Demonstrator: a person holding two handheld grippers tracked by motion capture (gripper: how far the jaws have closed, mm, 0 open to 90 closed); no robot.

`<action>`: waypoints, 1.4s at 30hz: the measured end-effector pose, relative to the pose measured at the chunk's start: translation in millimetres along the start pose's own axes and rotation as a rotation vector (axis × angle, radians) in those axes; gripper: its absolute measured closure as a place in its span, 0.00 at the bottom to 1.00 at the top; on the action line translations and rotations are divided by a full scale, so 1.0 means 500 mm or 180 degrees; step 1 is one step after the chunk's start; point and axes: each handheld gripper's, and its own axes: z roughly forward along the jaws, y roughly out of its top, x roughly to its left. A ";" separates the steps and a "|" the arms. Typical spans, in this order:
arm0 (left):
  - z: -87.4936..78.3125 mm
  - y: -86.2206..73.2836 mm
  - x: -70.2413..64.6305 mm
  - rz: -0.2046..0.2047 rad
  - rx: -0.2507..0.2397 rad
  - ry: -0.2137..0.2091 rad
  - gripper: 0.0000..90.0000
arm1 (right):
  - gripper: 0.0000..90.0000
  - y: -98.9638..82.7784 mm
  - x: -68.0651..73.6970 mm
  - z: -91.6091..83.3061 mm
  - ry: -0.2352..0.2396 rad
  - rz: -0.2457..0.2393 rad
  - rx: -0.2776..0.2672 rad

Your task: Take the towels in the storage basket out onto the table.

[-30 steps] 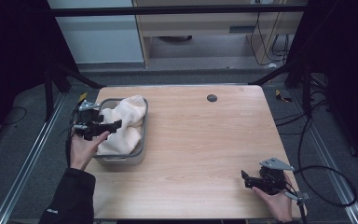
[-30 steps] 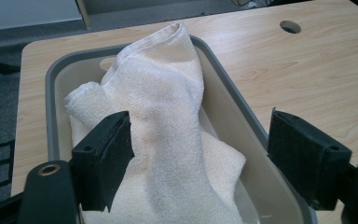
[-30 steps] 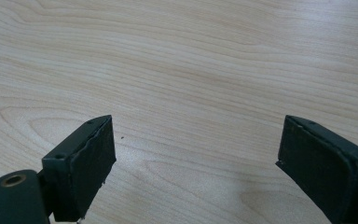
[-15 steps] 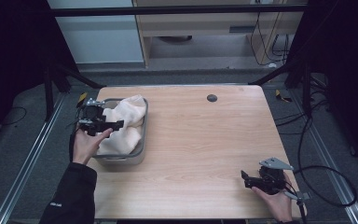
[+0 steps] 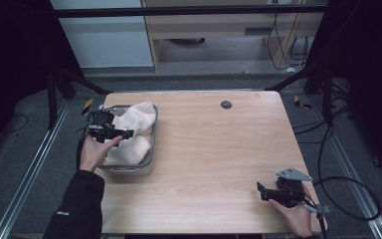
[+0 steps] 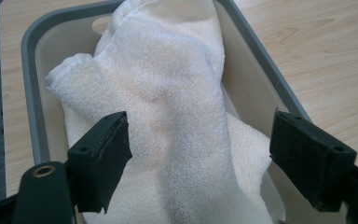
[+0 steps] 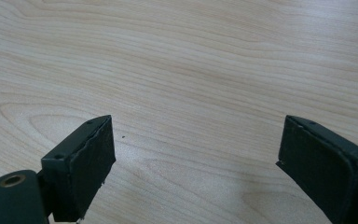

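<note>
My left gripper [image 6: 198, 163] hangs with jaws spread wide and holding nothing; the white towel [image 6: 168, 116] lies bunched in the grey bin [image 6: 28, 60] directly between and ahead of them. Risk: closing on just the raised fold would lift one layer, letting the rest drag the bin across the surface [image 5: 219, 149]. My right gripper [image 7: 196, 168] rests apart, jaws released over bare wood.

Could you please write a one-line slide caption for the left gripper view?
Open left gripper poised above a white towel bunched in a grey-rimmed bin on the wooden table.
</note>
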 end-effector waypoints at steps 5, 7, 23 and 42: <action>0.015 -0.001 -0.001 0.0060 0.0173 -0.0011 0.21 | 0.12 0.000 0.000 0.001 0.0004 -0.0009 0.0009; 0.024 -0.003 -0.001 0.0074 0.0245 -0.0002 0.21 | 0.12 0.000 0.000 0.001 0.0005 -0.0012 0.0013; 0.065 -0.023 0.004 0.0095 0.0452 0.0008 0.28 | 0.11 0.000 0.001 0.004 0.0026 -0.0021 0.0058; 0.098 -0.035 0.004 0.0059 0.0753 0.0083 0.59 | 0.11 0.000 -0.001 0.002 0.0020 -0.0031 0.0047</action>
